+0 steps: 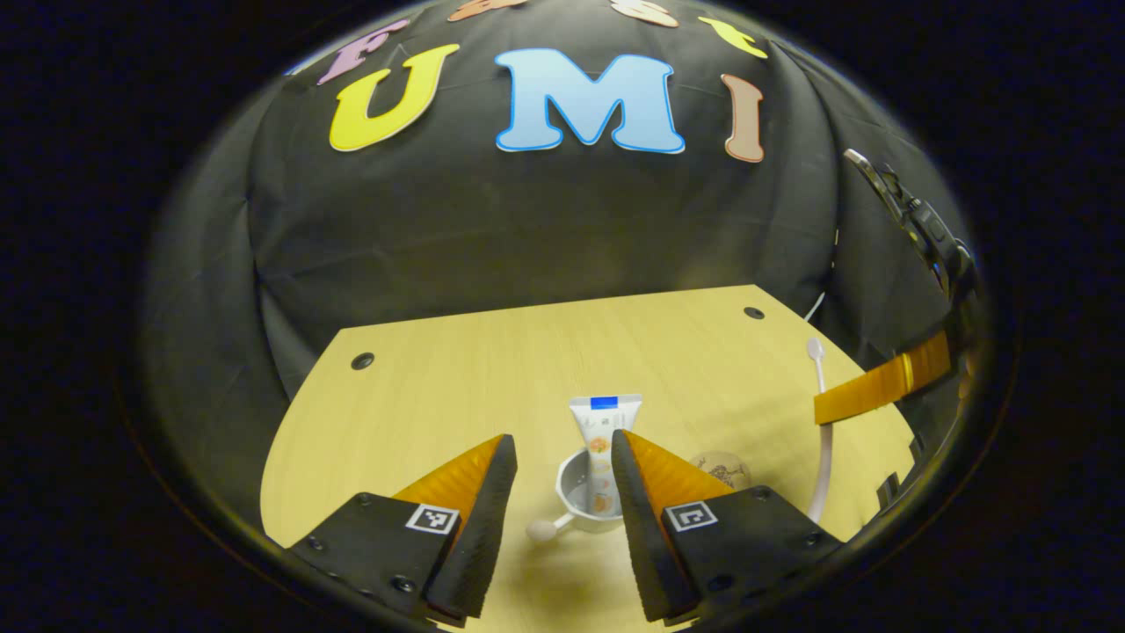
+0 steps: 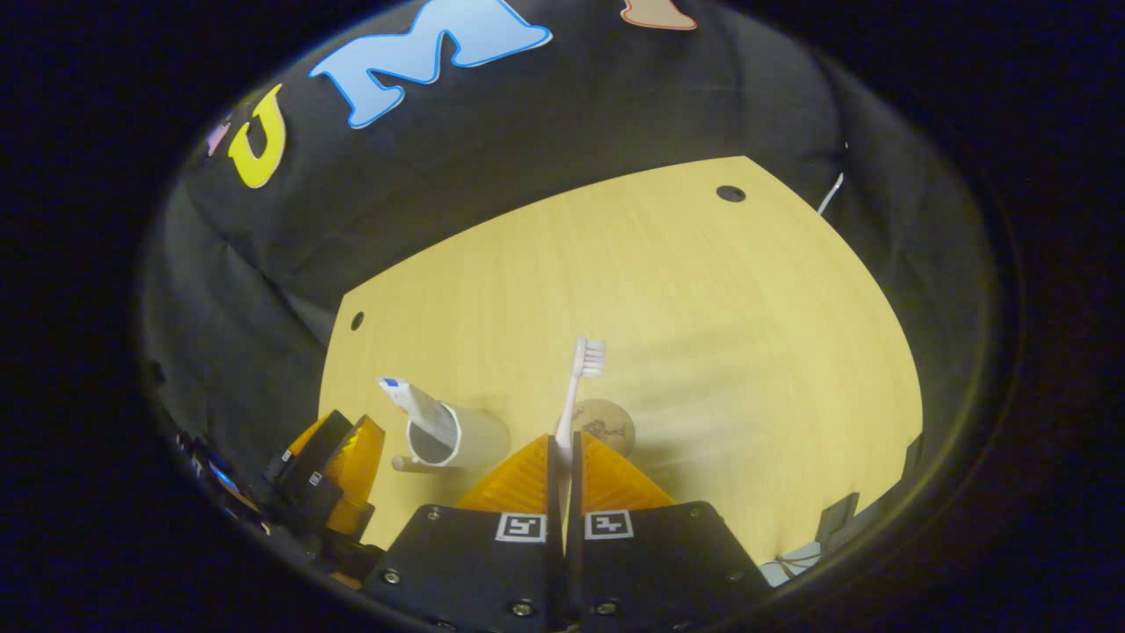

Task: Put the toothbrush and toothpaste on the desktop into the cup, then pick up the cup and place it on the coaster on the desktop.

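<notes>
**One cup, one tube, one brush, one coaster on one desktop**

One wooden desktop [image 2: 703, 290] carries every item; two dark round holes mark its far corners. Two grippers work above it. The left gripper [image 1: 562, 479] hangs on the near side of the cup with its two fingers spread wide apart, gripping nothing; in the left gripper view the cup shows in the gap between them. In the right gripper view it appears low, just left of the cup. The right gripper [image 2: 562, 457] has its two fingers pressed together on the handle of the single toothbrush [image 2: 580, 374], which stands upright, bristle head uppermost, held off the desktop to the right of the cup. In the left gripper view the same brush shows as a thin pale stem well right of the cup.

One pale cup [image 2: 457, 435] stands on the desktop, a small knobbed handle at its base. One toothpaste tube [image 1: 602, 440] is already inside it, leaning on the rim, flat crimped end upward. One small round coaster [image 2: 606, 422], bearing a faint drawing, lies flat just right of the cup, apart from it and bare.
</notes>
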